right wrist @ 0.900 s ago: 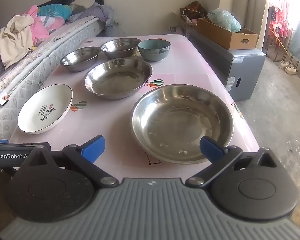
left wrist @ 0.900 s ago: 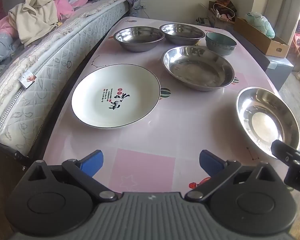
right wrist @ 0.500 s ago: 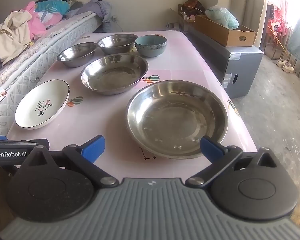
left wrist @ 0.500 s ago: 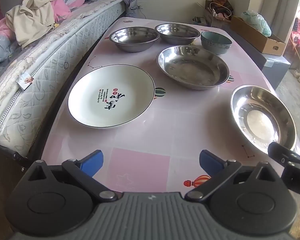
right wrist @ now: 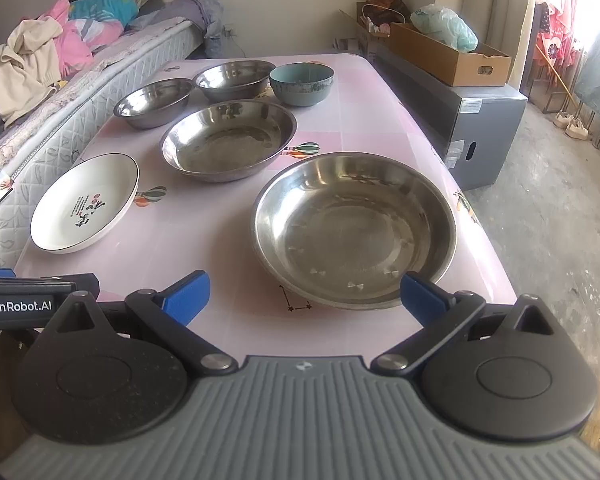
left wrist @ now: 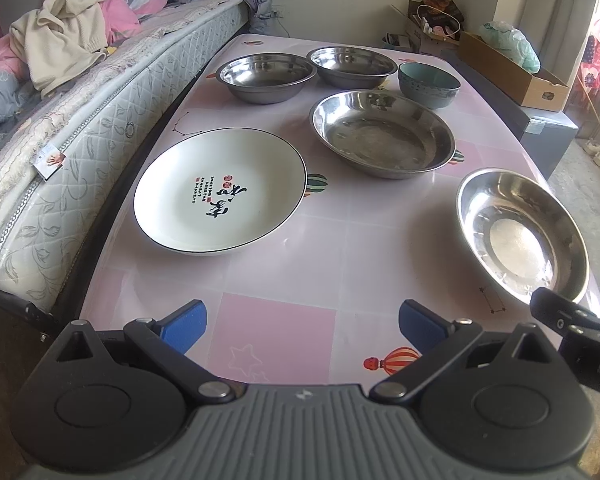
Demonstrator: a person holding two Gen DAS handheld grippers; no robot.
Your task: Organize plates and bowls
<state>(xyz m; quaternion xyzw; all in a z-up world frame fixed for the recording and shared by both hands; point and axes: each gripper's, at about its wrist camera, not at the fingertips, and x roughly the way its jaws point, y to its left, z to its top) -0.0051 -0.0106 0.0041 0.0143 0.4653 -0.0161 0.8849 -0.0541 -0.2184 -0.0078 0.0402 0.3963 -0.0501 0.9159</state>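
Note:
On the pink table [left wrist: 284,320] lie a white plate with red and black writing [left wrist: 220,190], a large steel plate [left wrist: 382,134] behind it, and another large steel plate [left wrist: 520,232] at the right. Two steel bowls [left wrist: 266,76] [left wrist: 352,66] and a teal bowl [left wrist: 428,84] stand at the far end. My left gripper [left wrist: 302,322] is open and empty over the near table edge. My right gripper [right wrist: 304,296] is open and empty, just short of the near steel plate [right wrist: 354,228]. The white plate [right wrist: 86,202] shows at its left.
A mattress with piled clothes [left wrist: 60,80] runs along the table's left side. A grey cabinet [right wrist: 480,128] carrying a cardboard box [right wrist: 448,56] stands right of the table. Bare concrete floor [right wrist: 560,220] lies to the right.
Both grippers have drawn back a little from the table and tilted up, so the dishes sit slightly farther off. Nothing on the table moved. Both grippers stayed open.

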